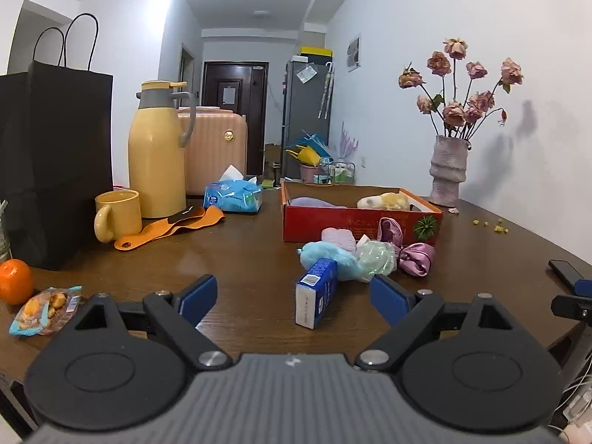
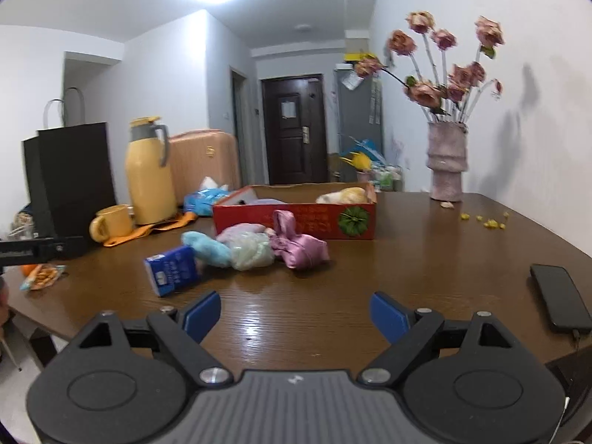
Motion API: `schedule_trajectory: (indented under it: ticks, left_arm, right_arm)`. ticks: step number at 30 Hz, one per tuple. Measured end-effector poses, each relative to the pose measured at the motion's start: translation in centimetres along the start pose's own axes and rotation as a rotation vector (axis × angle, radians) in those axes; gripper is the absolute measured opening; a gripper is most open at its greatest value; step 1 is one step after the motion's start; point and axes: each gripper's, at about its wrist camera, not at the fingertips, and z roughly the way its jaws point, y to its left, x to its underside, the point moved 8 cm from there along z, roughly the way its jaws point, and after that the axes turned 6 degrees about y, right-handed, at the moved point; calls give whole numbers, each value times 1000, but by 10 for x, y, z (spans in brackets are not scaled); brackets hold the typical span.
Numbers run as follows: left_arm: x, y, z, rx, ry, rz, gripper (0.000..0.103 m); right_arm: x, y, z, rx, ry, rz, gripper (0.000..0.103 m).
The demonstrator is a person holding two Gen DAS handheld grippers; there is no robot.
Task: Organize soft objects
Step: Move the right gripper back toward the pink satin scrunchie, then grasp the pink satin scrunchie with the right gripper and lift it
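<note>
Both hand-held grippers, left [image 1: 293, 297] and right [image 2: 295, 314], are wide open and empty. Soft pile [image 2: 255, 249] sits ahead, before the red box [image 2: 296, 222]. The tissue pack [image 1: 314, 296] might get knocked.

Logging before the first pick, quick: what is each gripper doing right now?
Left gripper: open, holding nothing.
Right gripper: open, holding nothing.

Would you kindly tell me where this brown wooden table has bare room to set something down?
Two free patches: the wide stretch between the red cardboard box, the pink ribbed vase and the black phone, and the middle strip between the yellow mug and the blue carton. It is crowded in front of the box, where soft bundles pile up.
</note>
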Motion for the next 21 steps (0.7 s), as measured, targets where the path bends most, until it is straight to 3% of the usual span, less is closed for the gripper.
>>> schedule_trajectory:
  ticks: [4, 8, 18, 19, 21]
  left_arm:
    - [3, -8, 16, 15, 25, -3, 91]
    - [0, -33, 42, 60, 25, 33, 91]
    - [-36, -87, 110, 156, 38, 64, 91]
    - [-35, -89, 115, 155, 43, 66, 91]
    - [-33, -91, 126, 140, 68, 66, 91]
  right_arm:
    - [0, -7, 16, -9, 6, 54, 88]
    - [2, -12, 55, -17, 68, 122, 87]
    - [-51, -24, 195, -28, 150, 226, 83]
    - [-52, -25, 208, -30, 167, 246, 81]
    - [-54, -27, 233, -31, 189, 286, 65]
